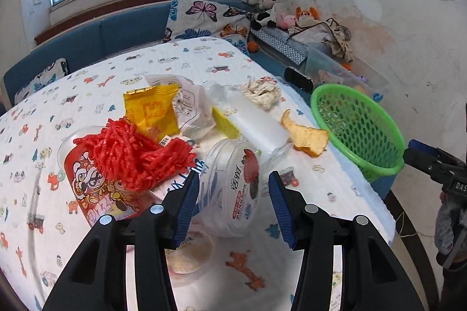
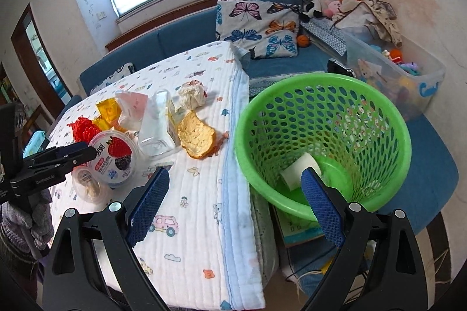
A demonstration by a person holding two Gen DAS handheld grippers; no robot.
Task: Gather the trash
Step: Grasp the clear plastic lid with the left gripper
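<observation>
A pile of trash lies on the patterned tablecloth. It holds a yogurt cup tipped on its side, red mesh, a yellow wrapper, a clear bottle, a dried peel and crumpled tissue. My left gripper is open around the yogurt cup. Its left pad is at the cup's wall and a gap shows on the right side. My right gripper hangs wide open and empty over the table edge and the green basket. A white paper roll lies in the basket.
A small clear cup and a red printed cup sit beside the yogurt cup. The basket stands off the table's right edge on a blue sofa. A clear toy bin and a butterfly cushion lie behind it.
</observation>
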